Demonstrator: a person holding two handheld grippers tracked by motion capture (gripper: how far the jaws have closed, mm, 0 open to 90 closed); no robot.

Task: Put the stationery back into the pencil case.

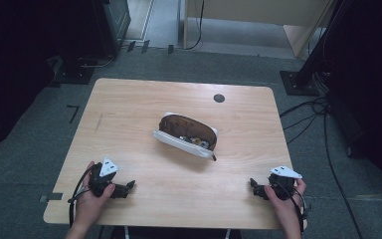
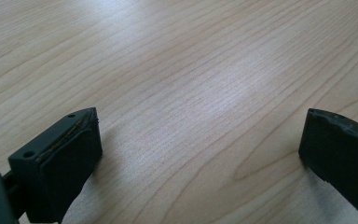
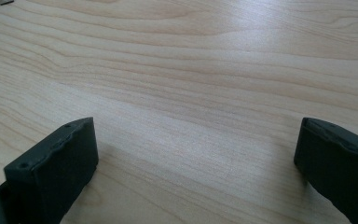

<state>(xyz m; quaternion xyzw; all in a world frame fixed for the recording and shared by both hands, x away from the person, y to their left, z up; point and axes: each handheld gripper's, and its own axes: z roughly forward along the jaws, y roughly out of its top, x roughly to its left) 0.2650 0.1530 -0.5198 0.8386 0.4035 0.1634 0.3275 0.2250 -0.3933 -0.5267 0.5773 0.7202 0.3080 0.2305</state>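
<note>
While both tools rest apart, the pouch lies between — unobstructed.

No readable text, labels or numbers.

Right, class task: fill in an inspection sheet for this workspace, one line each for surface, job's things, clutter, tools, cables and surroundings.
Surface: light wooden table, bare around the middle, with a dark round spot near the far edge.
Job's things: open white pouch with a brown lining at the table's centre, small items inside, too small to tell.
Clutter: nothing seen.
Tools: left tool and right tool rest low at the near edge, each in a hand, jaws wide open and holding nothing, both apart from the pouch.
Cables: a cable trails from the left tool; black cables lie on the floor at right.
Surroundings: grey carpet floor, dark stands, a pale wooden panel beyond.
</note>
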